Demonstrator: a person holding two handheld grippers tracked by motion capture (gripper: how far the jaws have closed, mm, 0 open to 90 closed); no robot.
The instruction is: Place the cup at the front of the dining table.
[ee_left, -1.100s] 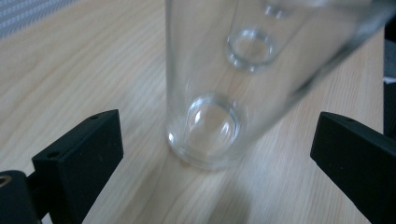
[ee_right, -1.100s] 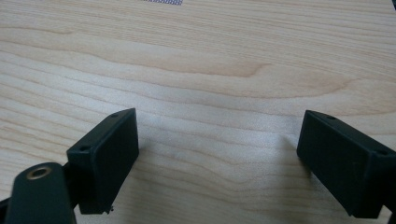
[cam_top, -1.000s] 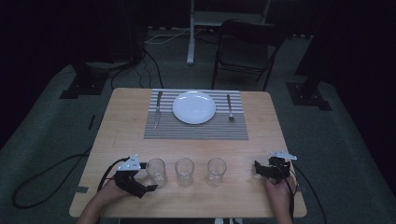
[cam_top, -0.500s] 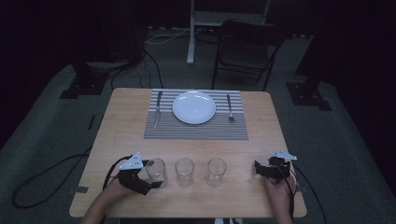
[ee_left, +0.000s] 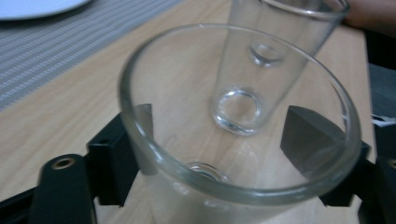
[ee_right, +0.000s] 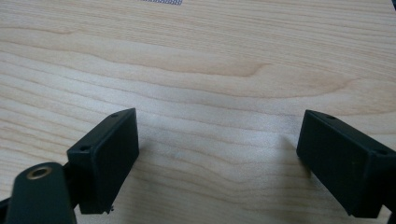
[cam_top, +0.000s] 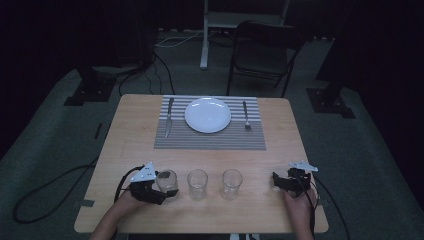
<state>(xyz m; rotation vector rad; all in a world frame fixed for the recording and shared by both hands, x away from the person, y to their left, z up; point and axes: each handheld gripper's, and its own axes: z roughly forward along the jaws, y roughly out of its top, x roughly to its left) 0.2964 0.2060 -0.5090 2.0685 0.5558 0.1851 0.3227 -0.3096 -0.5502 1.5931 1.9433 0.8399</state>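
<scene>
While L gripper (ee_left: pixel 219 149) straddles leftmost glass (ee_left: pixel 238 126), R gripper (ee_right: pixel 219 158) open, idle.

Dim, dark-edged high view; both gripper views brighter, the nearest glass (ee_left: pixel 233 140) blurred.

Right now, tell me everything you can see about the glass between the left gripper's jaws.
The glass is clear, empty and smooth-walled, with a thick round rim and a heavy base. It stands upright on the wooden table, leftmost in a row of three near the front edge. The left gripper has one black jaw at each side of it, close to the wall; whether they press on it cannot be told.
</scene>
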